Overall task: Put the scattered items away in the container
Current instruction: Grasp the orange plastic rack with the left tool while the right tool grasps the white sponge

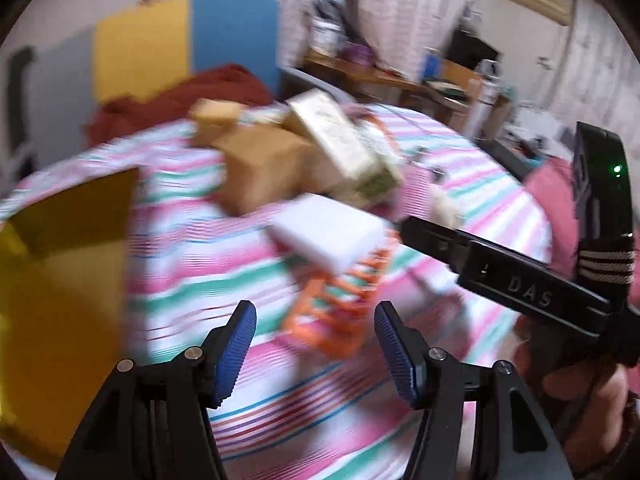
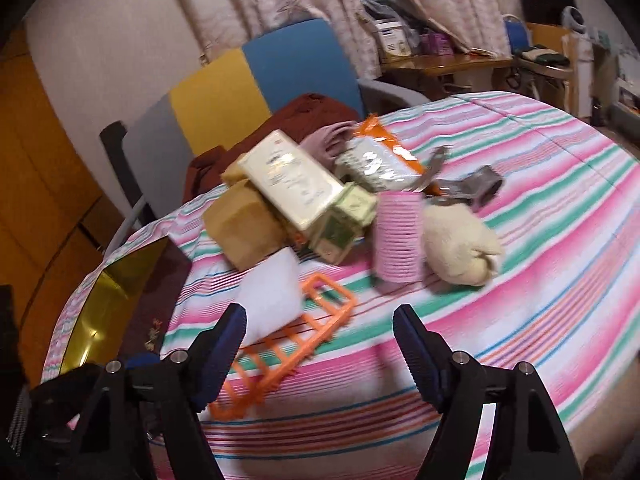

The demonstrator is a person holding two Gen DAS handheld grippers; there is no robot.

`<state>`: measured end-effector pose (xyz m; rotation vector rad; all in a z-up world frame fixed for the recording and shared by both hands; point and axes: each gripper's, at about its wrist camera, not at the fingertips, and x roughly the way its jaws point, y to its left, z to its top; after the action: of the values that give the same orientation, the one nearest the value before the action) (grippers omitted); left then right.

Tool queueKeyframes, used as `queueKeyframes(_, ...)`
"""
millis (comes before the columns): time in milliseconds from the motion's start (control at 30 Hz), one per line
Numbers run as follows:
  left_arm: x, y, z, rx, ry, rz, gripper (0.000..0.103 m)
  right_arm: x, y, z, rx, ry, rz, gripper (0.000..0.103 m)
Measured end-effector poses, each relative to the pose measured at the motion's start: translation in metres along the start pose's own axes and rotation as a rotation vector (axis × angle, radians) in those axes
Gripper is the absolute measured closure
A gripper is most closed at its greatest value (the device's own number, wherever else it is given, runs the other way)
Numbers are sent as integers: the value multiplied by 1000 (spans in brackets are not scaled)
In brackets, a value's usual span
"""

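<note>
A pile of items lies on the striped tablecloth [image 2: 520, 208]. It holds a white block [image 2: 272, 292] resting on an orange plastic rack [image 2: 288, 344], a pink roller [image 2: 398, 236] and a cream plush [image 2: 460, 244]. Behind these are a cream box [image 2: 292, 184], a brown box [image 2: 244, 220], a green box [image 2: 344, 220] and a silver-orange packet [image 2: 380, 160]. The gold-walled container [image 2: 108, 300] stands open at the left. My right gripper [image 2: 320, 332] is open just short of the rack. My left gripper [image 1: 316, 344] is open, facing the orange rack [image 1: 340, 304] and white block [image 1: 332, 236], with the container [image 1: 60, 260] to its left.
A grey item [image 2: 476, 186] lies behind the plush. A rust-red cloth [image 2: 304, 116] and a yellow-blue chair [image 2: 260, 76] stand past the table's far edge. The black body of the other hand-held gripper [image 1: 520, 280] and a hand [image 1: 580, 384] fill the right of the left wrist view.
</note>
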<state>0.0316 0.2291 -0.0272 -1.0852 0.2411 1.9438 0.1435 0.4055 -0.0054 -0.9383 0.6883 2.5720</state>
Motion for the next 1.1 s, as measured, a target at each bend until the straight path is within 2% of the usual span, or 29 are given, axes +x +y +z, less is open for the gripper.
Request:
queueKeyframes(33,6,-2,2,9,13,-36,40,0,-3,2,8,-1,-6,26)
queueKeyframes(100,20,-3,5,35,49,-55,39,-1,-7,5,11,-1,-12,26)
queueKeyframes(200,37,-9,6,90,84,-17,39,-2,-7,8,5,-7,-9,26)
queueKeyframes(267,45,-12,5,126,98,-22,39,2,-2,11,-3,1,-2,26)
queueKeyframes(367,53,-13,2,122,108,-33,45,10,7,18,-14,14,28,26)
queueKeyframes(433,54,-12,-2,98,97,-52,54,15,17,24,-40,19,37,26)
queueKeyframes(500,52,-11,-8,86,74,-37,73,20,25,27,-71,26,40,26)
queueKeyframes(533,50,-11,-10,86,69,-26,76,24,31,28,-92,38,37,26)
queueKeyframes(667,39,-10,-25,61,59,-19,81,44,46,28,-127,109,66,26)
queueKeyframes(867,25,-17,-45,64,49,28,83,75,66,16,-171,243,118,26)
queueKeyframes(933,25,-22,-48,75,44,31,82,87,69,12,-174,279,132,29)
queueKeyframes(1033,19,-23,-51,86,43,36,82,103,72,12,-183,310,128,40)
queueKeyframes(1100,16,-24,-53,88,44,34,82,108,70,15,-157,310,152,59)
